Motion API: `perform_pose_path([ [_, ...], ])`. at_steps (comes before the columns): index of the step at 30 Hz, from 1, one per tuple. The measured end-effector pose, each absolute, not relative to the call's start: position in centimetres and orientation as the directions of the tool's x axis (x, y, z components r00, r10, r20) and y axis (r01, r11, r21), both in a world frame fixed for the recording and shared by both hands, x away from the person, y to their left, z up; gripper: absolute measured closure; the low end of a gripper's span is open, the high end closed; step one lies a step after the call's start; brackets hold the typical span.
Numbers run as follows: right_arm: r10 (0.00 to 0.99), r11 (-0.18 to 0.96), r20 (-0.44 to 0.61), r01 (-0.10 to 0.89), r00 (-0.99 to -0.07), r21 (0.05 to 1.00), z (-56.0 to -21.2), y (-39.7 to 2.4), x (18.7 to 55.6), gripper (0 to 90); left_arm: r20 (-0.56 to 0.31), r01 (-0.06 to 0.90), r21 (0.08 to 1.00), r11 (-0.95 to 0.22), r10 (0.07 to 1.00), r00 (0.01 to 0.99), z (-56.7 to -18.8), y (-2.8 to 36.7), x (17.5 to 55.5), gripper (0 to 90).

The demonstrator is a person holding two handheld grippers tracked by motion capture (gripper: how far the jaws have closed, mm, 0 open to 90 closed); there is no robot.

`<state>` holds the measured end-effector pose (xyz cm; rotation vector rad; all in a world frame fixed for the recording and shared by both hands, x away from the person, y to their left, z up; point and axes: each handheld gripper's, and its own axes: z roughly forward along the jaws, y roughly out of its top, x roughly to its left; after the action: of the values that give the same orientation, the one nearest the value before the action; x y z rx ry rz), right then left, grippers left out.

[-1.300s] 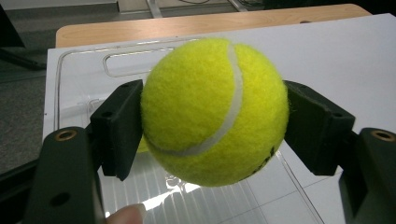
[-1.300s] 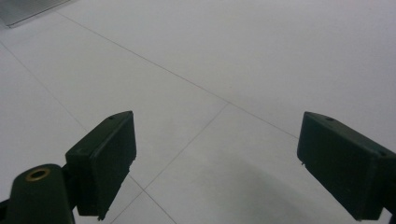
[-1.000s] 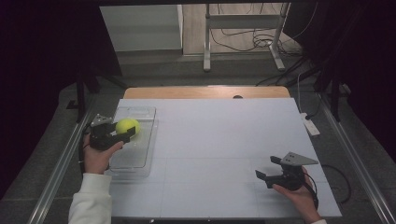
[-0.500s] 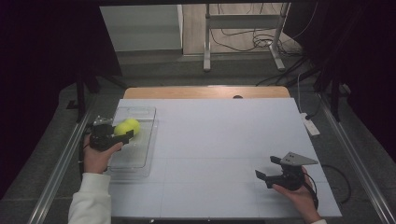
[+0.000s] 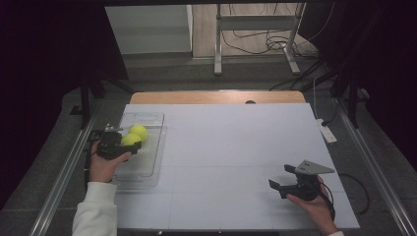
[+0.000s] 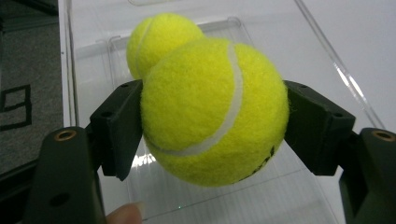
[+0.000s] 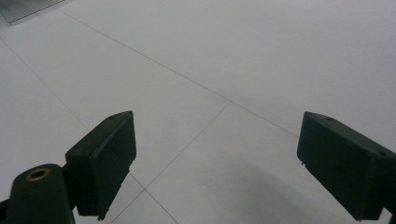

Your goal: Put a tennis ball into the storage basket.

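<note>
The ball (image 6: 212,109) sits clenched between the pads of the left tool (image 5: 114,143), gripped across its widest part, probably so it cannot roll out, and hangs just above the clear tray (image 5: 147,167). A second ball (image 6: 156,39) lies just beyond the tool's tips, touching or nearly touching the held one, so the tray seems to be where the balls are gathered. The tray's low walls run close on both sides of the tool, leaving little sideways room; upward is free. The right tool (image 5: 290,184) rests well apart, released, jaws wide over the bare counter (image 5: 236,142), with open surface all round it
</note>
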<state>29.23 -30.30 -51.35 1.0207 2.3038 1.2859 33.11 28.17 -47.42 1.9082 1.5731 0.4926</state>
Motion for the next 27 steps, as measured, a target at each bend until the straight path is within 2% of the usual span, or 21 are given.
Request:
perform_pose_path([
  [27,0.713,0.344,0.069,0.434,-0.698,0.832,-51.4,-30.3,29.2,12.5,-0.047,0.810,0.567,-0.151,0.975,0.215,-48.7,28.1,33.8,26.5],
])
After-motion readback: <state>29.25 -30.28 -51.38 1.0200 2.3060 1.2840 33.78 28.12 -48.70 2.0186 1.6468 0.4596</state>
